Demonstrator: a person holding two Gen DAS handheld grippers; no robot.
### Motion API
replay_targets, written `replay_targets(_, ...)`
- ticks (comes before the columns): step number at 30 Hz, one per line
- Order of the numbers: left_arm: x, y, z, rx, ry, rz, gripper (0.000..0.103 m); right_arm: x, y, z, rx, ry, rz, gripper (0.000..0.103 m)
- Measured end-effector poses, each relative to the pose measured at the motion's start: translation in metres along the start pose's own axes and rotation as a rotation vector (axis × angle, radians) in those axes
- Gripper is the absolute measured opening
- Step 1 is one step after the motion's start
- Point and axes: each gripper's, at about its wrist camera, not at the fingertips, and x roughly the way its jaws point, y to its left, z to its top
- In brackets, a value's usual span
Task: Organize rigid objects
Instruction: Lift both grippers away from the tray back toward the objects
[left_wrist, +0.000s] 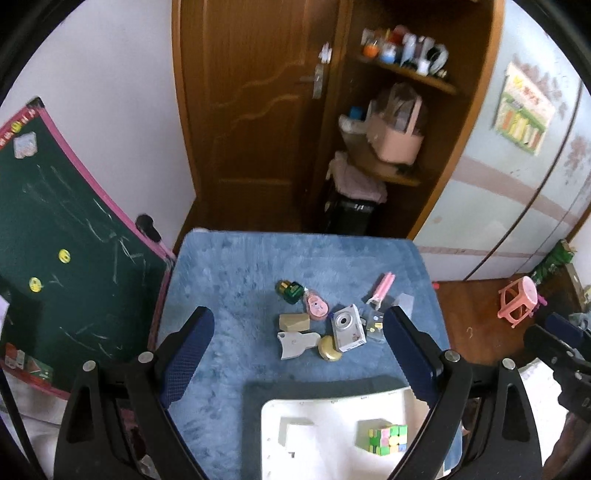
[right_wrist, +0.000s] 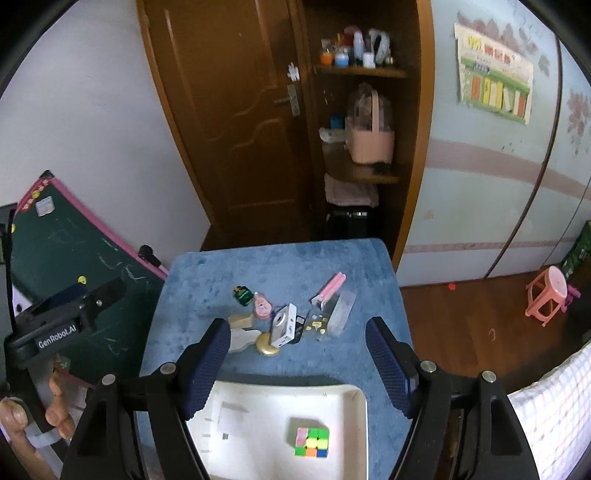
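Note:
A blue-covered table (left_wrist: 236, 280) (right_wrist: 207, 280) holds a cluster of small items: a silver camera (left_wrist: 347, 326) (right_wrist: 283, 325), a green bottle (left_wrist: 290, 291) (right_wrist: 242, 294), a pink round gadget (left_wrist: 317, 306) (right_wrist: 261, 307), a beige block (left_wrist: 294, 322), a white scraper (left_wrist: 297, 343), a gold disc (left_wrist: 330, 349) (right_wrist: 267, 348), a pink-handled tool (left_wrist: 382, 288) (right_wrist: 330, 288) and a clear packet (right_wrist: 317, 325). A white tray (left_wrist: 332, 458) (right_wrist: 258, 454) at the near edge holds a colourful cube (left_wrist: 388, 439) (right_wrist: 312, 442). My left gripper (left_wrist: 297, 354) and right gripper (right_wrist: 297, 360) are open, empty, above the table.
A green chalkboard (left_wrist: 62, 240) leans left of the table. A wooden door (left_wrist: 251, 110) and shelves with a pink basket (left_wrist: 397, 140) stand behind. A pink stool (right_wrist: 546, 293) sits on the floor at right. The other gripper (right_wrist: 62, 314) shows at left.

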Motion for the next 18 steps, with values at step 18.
replay_targets(18,0.228,-0.017,0.025,0.176,0.315,0.034,0.094,0.242,-0.071,0.015,0.142,0.343,0.0,0.075)
